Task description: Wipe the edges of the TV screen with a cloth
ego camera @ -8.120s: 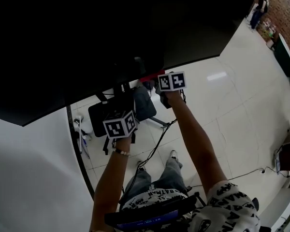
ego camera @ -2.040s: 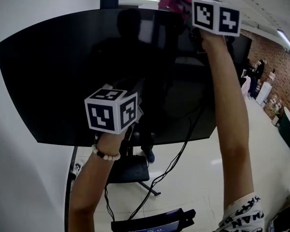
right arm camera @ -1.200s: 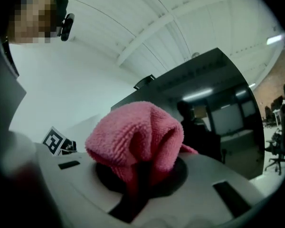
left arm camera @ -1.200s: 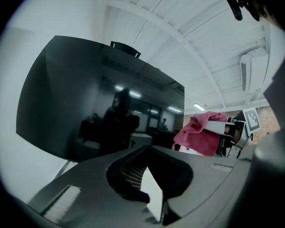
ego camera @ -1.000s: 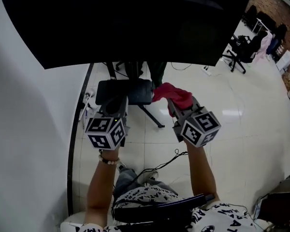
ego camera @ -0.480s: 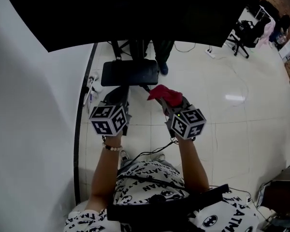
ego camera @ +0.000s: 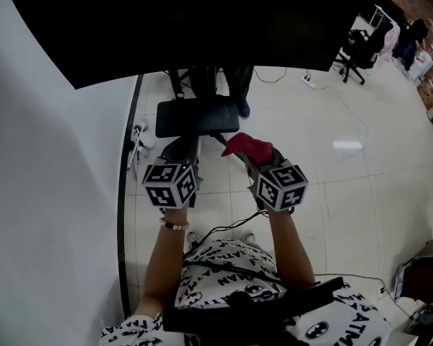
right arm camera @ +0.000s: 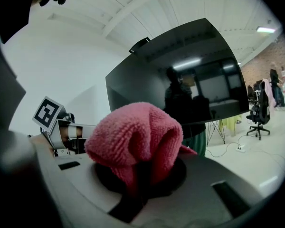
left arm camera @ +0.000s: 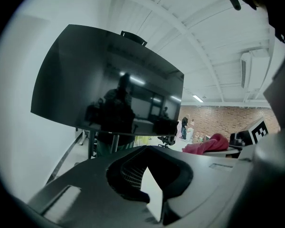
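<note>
The black TV screen (ego camera: 202, 27) fills the top of the head view, on a stand. Both grippers hang low in front of the person's body, well short of the screen and touching nothing. My right gripper (ego camera: 254, 156) is shut on a bunched pink cloth (ego camera: 248, 146); in the right gripper view the cloth (right arm camera: 135, 137) bulges out of the jaws with the TV (right arm camera: 180, 84) behind it. My left gripper (ego camera: 182, 152) is shut with nothing in it. The left gripper view looks at the TV (left arm camera: 104, 84) from below, with the cloth (left arm camera: 210, 144) off to the right.
The stand's black base plate (ego camera: 197, 115) lies on the tiled floor under the TV. A white wall (ego camera: 50, 193) runs along the left. Cables (ego camera: 224, 231) trail over the floor near the person's feet. An office chair (ego camera: 353, 45) stands at the far right.
Two seconds ago the right gripper held the cloth at the TV's top edge. Both grippers have since come down to waist height, away from the screen; little has moved in the last half second.
</note>
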Action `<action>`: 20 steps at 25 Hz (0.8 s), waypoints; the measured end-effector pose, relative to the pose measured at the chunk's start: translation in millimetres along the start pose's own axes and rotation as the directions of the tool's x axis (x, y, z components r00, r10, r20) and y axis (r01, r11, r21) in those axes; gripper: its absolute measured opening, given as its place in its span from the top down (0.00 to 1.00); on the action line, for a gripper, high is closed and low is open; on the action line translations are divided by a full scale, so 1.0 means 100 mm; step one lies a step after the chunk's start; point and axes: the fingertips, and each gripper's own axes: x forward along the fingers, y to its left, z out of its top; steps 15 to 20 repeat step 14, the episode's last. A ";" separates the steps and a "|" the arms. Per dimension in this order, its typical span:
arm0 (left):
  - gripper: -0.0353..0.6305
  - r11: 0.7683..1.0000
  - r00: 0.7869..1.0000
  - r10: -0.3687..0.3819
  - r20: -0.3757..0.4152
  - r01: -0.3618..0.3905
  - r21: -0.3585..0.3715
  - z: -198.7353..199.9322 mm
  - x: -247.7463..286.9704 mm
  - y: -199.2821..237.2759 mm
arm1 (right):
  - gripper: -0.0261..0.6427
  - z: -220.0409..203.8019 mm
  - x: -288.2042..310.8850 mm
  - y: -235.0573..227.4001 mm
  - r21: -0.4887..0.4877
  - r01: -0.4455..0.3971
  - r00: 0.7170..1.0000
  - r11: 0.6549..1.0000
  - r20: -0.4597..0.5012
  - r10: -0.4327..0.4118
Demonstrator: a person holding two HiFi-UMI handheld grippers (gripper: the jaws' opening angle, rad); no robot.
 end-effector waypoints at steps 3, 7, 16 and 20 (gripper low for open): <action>0.94 1.000 1.000 -0.009 -0.007 0.009 0.001 0.00 -0.04 -0.02 | 0.89 -0.02 -0.05 0.03 0.006 0.011 1.000 1.000 -0.004 -0.011; 0.95 1.000 1.000 -0.019 0.000 0.019 -0.015 0.00 -0.08 -0.02 | 0.89 -0.05 -0.08 0.06 -0.003 0.023 1.000 1.000 -0.009 -0.023; 0.95 0.999 0.999 -0.033 -0.008 0.033 -0.020 -0.05 -0.14 -0.04 | 0.89 -0.08 -0.10 0.15 -0.009 0.022 1.000 1.000 -0.017 -0.022; 0.95 0.999 0.999 -0.033 -0.008 0.033 -0.020 -0.05 -0.14 -0.04 | 0.89 -0.08 -0.10 0.15 -0.009 0.022 1.000 1.000 -0.017 -0.022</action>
